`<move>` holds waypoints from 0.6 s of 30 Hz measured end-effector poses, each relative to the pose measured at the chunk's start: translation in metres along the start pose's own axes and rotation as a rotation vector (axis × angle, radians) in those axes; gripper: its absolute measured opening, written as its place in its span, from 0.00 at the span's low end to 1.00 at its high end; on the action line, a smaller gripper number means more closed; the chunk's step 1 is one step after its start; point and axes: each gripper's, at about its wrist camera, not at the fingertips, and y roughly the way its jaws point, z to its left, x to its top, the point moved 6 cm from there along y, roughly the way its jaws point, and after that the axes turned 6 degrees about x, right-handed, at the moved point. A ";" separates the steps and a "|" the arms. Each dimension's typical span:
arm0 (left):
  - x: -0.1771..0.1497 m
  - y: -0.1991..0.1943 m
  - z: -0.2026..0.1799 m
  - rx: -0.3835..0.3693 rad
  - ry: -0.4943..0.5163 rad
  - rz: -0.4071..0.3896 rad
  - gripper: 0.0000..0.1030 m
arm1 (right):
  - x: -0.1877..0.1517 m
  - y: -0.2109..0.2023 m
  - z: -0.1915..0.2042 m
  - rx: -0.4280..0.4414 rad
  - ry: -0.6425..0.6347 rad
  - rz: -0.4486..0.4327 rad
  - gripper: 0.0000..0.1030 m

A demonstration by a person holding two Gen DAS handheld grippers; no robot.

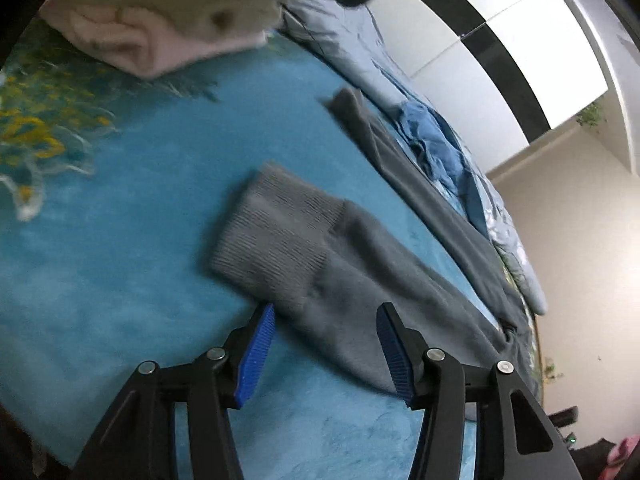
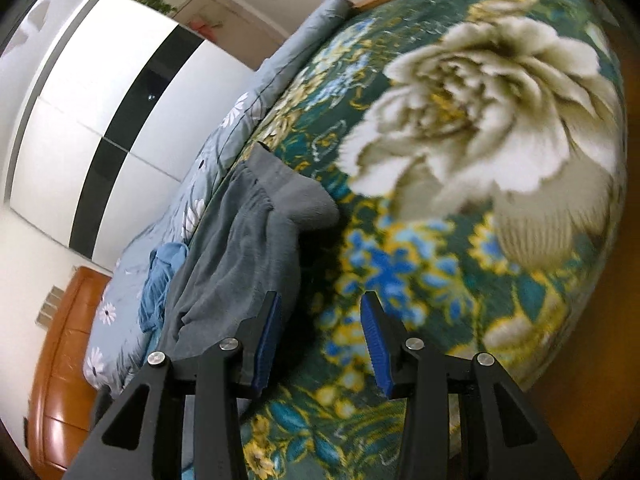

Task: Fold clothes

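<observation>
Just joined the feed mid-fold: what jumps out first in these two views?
In the right wrist view, a huge cream flower printed on the dark green blanket fills the upper right. In the left wrist view, a grey garment's ribbed cuff lies on plain turquoise blanket just ahead of the open left tool. A crumpled blue cloth sits beyond the grey garment, towards the white wardrobe.

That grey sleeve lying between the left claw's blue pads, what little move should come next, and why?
Probably closing the left claw on the grey sleeve. Its pads stand apart on either side of the sleeve, just behind the ribbed cuff, and nothing is pinched yet. The sleeve lies flat on the blue blanket, so a grip there would let it be folded over.
</observation>
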 end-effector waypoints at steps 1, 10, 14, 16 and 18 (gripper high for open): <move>0.000 0.004 -0.001 0.003 -0.007 -0.005 0.54 | -0.002 0.002 -0.001 0.005 0.008 0.005 0.41; 0.004 0.010 0.001 -0.041 -0.068 -0.106 0.27 | -0.005 0.042 0.012 0.080 0.045 0.032 0.41; 0.006 0.008 -0.001 -0.056 -0.065 -0.123 0.17 | -0.002 0.051 0.019 0.111 0.053 0.026 0.27; 0.009 0.000 -0.005 -0.061 -0.053 -0.130 0.14 | -0.001 0.052 0.022 0.138 0.067 0.028 0.07; 0.013 -0.012 -0.011 -0.079 -0.049 -0.136 0.14 | 0.001 0.048 0.029 0.184 0.076 0.023 0.05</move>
